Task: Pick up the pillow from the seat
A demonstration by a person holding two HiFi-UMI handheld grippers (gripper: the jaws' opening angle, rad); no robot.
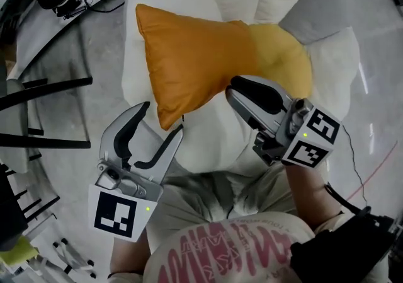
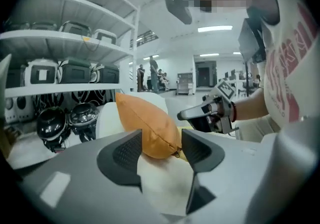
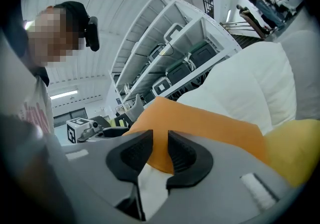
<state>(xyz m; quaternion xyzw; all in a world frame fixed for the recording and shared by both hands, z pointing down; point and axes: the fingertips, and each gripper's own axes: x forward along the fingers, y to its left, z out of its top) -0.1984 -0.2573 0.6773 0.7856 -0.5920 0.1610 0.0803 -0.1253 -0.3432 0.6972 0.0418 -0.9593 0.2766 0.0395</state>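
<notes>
**A:** Where's the pillow?

**B:** The orange pillow point(image 1: 189, 61) lies on the white cushioned seat point(image 1: 208, 146), leaning up against its backrest. One end overlaps a yellow cushion point(image 1: 286, 61) beside it. Its lower corner points towards the person.

**A:** And the left gripper?

**B:** The left gripper point(image 1: 164, 119) is at that lower corner with its jaws spread wide. In the left gripper view the corner of the pillow point(image 2: 147, 123) sits in the gap between the two pads. There's clear space on either side, so nothing is pinched. White seat fabric shows below the corner.

**A:** The right one?

**B:** The right gripper point(image 1: 232, 89) is at the pillow's lower edge, near where the orange meets the yellow. Its jaws are only slightly apart. The right gripper view shows a narrow slot between the pads with the orange fabric point(image 3: 210, 123) in and behind it. The pads aren't clamped on it, as far as I can see.

**A:** So neither is holding it?

**B:** Neither. The pillow rests on the seat with a gripper at each side of its lower edge, both unclenched.

**A:** Anything else around?

**B:** White shelving point(image 2: 70, 43) with dark cases stands beyond the seat. The marker cubes point(image 1: 119, 212) face up towards the head camera. The person wears a white shirt with red print point(image 1: 233, 253).
</notes>
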